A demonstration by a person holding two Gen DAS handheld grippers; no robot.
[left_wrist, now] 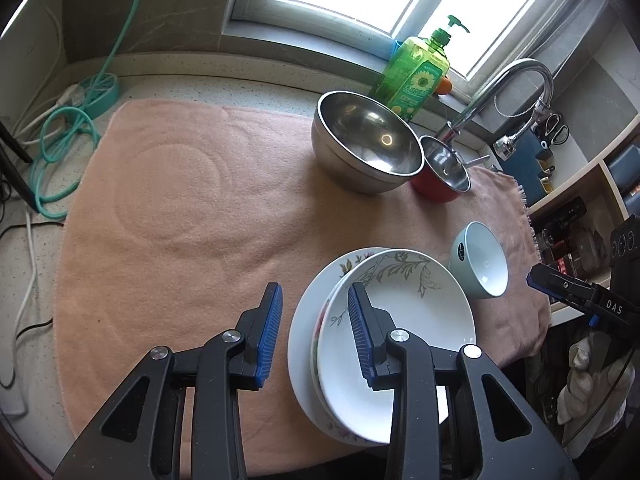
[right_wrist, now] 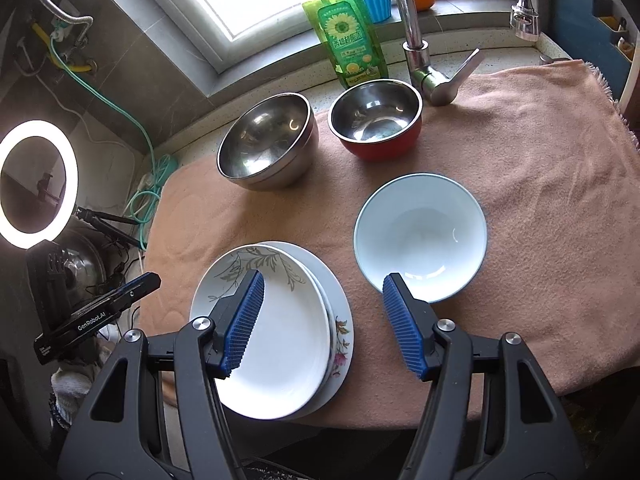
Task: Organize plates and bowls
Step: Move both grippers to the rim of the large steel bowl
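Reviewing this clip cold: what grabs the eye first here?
The stack of plates near the front edge of the pink towel, with the pale blue bowl to its right. Behind them sit a steel bowl and a red-sided bowl, before a green soap bottle.

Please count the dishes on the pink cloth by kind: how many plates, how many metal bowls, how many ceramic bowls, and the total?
Plates: 2, a leaf-pattern plate stacked on a flower-pattern plate.
Metal bowls: 2, a large steel bowl and a red-sided steel bowl.
Ceramic bowls: 1, a pale blue bowl.
Total: 5 dishes.
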